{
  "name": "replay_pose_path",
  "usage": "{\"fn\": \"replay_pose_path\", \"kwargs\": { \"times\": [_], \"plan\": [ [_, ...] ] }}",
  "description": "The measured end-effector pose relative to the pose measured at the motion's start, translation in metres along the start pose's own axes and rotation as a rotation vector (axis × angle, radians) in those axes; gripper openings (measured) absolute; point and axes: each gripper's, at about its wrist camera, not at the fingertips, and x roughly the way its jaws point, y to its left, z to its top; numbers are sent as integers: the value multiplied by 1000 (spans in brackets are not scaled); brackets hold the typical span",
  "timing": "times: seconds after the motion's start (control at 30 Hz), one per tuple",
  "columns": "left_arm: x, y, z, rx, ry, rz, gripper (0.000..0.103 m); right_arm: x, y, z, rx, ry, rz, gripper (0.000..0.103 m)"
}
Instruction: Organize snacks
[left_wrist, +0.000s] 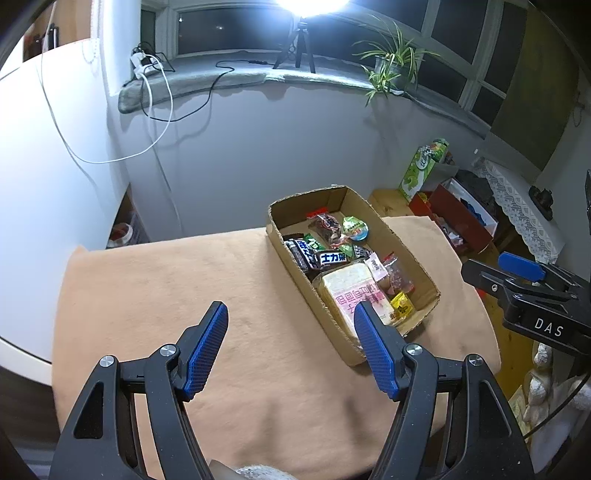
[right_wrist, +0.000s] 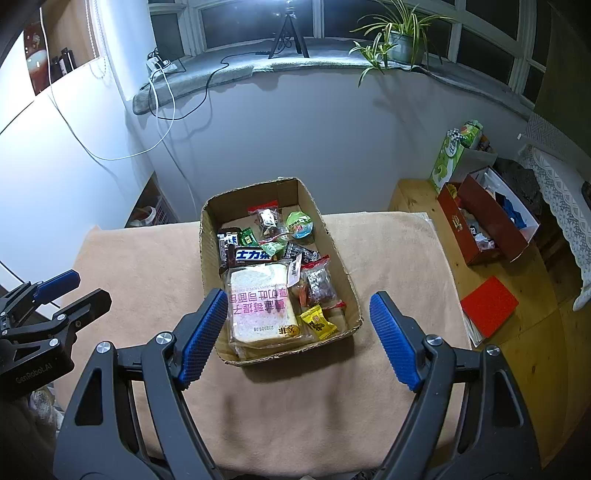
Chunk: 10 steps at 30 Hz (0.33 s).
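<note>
Snacks in the box, both my grippers empty.

My left gripper (left_wrist: 291, 317) and right gripper (right_wrist: 299, 306) hang spread wide above the cloth (right_wrist: 147, 266), just short of the box (right_wrist: 208, 236); bread (right_wrist: 258, 306) lies at its near end, candy (right_wrist: 321, 325) beside it.

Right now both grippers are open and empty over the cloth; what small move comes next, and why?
Probably nothing more than backing the right gripper away. Every visible snack, from the bread pack to the yellow candy, already lies inside the cardboard box, and no snack shows on the tan cloth.
</note>
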Motion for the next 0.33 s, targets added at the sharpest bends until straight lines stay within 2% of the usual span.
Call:
{"fn": "replay_pose_path", "kwargs": {
  "times": [0.33],
  "plan": [
    [-1, 0, -2, 24, -20, 15, 71, 3, -5, -2, 6, 1, -9, 82]
  ]
}}
